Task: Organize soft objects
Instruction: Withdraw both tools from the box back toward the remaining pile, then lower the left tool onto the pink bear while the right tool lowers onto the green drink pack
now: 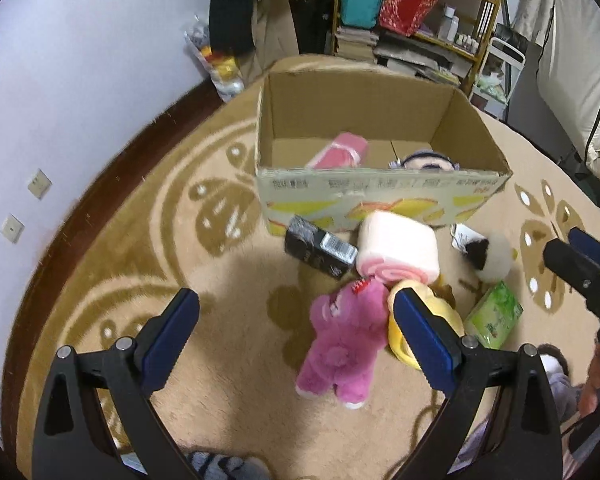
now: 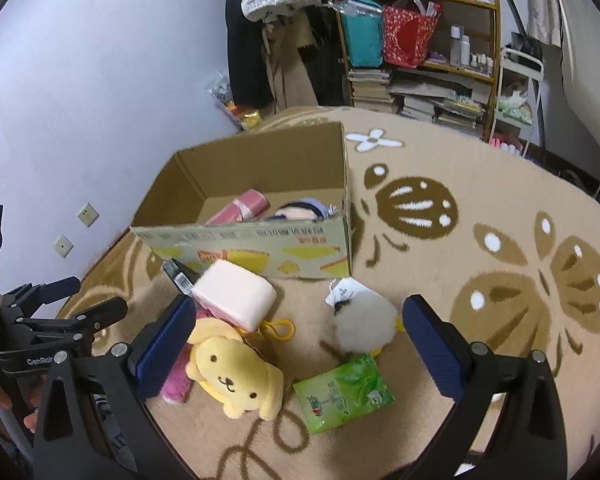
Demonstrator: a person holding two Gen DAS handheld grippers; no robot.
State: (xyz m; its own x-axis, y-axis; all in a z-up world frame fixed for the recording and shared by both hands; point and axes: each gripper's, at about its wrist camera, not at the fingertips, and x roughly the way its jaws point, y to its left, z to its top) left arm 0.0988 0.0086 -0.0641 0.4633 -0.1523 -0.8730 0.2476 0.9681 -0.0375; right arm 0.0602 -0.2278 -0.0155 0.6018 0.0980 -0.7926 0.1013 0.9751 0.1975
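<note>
Right wrist view: a yellow dog plush (image 2: 236, 376) lies on the rug (image 2: 480, 208) beside a green tissue pack (image 2: 342, 390) whose print is too blurred to read, and it hides most of the pink bear (image 1: 340, 336). Behind them, the cardboard box (image 2: 260, 248) holds a pink roll (image 2: 240, 210) and a half-hidden doll (image 2: 300, 212). Both the left gripper (image 1: 296, 340) and right gripper (image 2: 296, 340) hover with jaws apart and empty; "GenRob" shows on the left one.

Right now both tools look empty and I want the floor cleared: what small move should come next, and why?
Probably lower the open right tool onto the yellow plush. It lies nearest between the fingers, on the rug, while the box already holds a pink roll and a doll. The left tool is open too, over the pink bear.
</note>
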